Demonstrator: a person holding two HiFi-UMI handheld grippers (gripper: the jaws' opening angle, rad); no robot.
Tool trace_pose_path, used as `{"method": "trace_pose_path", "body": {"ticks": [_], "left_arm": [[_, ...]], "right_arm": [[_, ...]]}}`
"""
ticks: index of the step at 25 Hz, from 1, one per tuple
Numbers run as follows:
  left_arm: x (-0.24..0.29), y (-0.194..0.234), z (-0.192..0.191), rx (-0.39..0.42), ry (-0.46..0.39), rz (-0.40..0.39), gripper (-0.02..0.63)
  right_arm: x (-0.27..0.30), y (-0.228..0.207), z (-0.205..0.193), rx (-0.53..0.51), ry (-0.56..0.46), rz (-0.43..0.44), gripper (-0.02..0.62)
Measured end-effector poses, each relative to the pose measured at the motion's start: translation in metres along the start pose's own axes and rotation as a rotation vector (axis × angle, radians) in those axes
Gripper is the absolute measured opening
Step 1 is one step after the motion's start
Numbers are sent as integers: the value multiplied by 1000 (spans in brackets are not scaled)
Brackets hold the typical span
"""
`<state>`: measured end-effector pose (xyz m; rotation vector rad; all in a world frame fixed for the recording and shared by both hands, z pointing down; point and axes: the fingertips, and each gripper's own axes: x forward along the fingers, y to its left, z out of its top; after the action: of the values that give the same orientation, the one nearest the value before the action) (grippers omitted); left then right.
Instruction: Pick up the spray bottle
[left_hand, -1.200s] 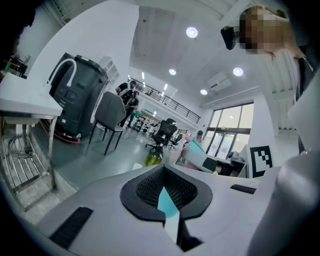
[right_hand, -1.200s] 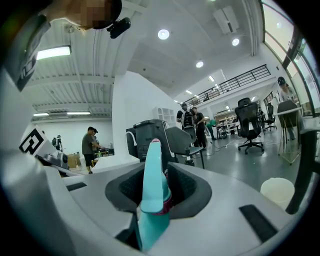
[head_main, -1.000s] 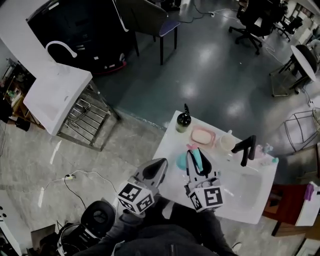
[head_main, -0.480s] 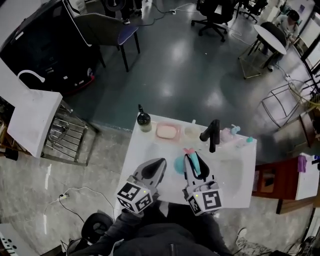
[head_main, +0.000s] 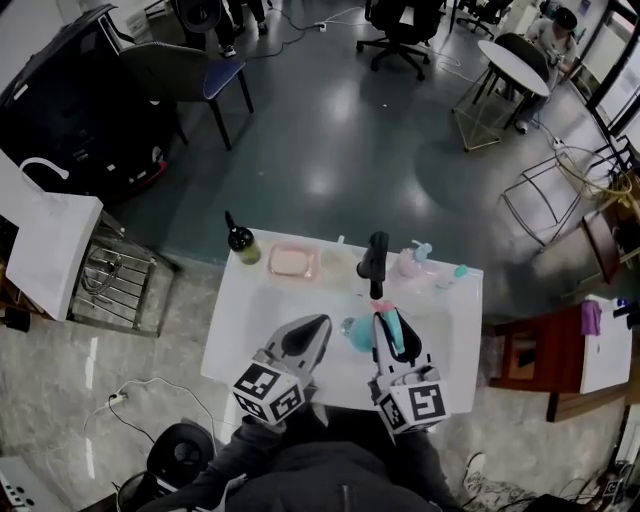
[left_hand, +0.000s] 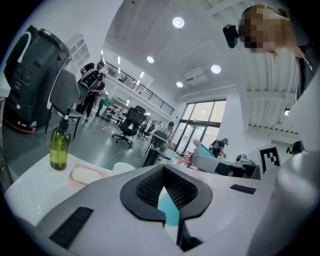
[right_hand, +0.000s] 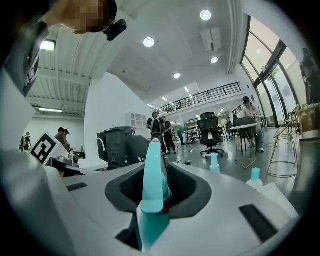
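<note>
The person holds both grippers out in front of the body, side by side and near each other, pointing roughly level across the white sink counter. Dark sleeves show below the marker cubes.

The right gripper is clamped on the spray bottle. Its jaws stand partly apart, with the teal bottle filling the gap between the black pads. In the right gripper view the bottle's neck and trigger rise straight up between the jaws. The bottle hangs clear of the counter, over the sink basin, with its round teal body sticking out to the left of the jaws and its pink tip just past them.

The left gripper carries nothing. Its jaws are drawn together, tips meeting, with only a small slit left between the pads.

A black faucet stands directly beyond the right gripper, close to the bottle's tip. Along the back edge of the counter sit a green pump bottle, a pink soap dish and two small bottles right of the faucet. Behind the counter lie open floor, a chair and a round table. A wire rack stands to the left.
</note>
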<state>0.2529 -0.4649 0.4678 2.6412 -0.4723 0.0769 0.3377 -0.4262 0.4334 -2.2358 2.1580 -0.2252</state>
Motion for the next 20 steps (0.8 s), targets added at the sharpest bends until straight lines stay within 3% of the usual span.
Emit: {"method": "trace_pose_path", "body": {"ticks": [7, 20], "left_arm": [[21, -26, -12, 2, -27, 46, 5], [21, -49, -36, 13, -67, 116, 5]], "right_arm": [[-20, -33, 2, -11, -12, 42, 101], [-43, -44, -10, -1, -29, 131, 101]]}}
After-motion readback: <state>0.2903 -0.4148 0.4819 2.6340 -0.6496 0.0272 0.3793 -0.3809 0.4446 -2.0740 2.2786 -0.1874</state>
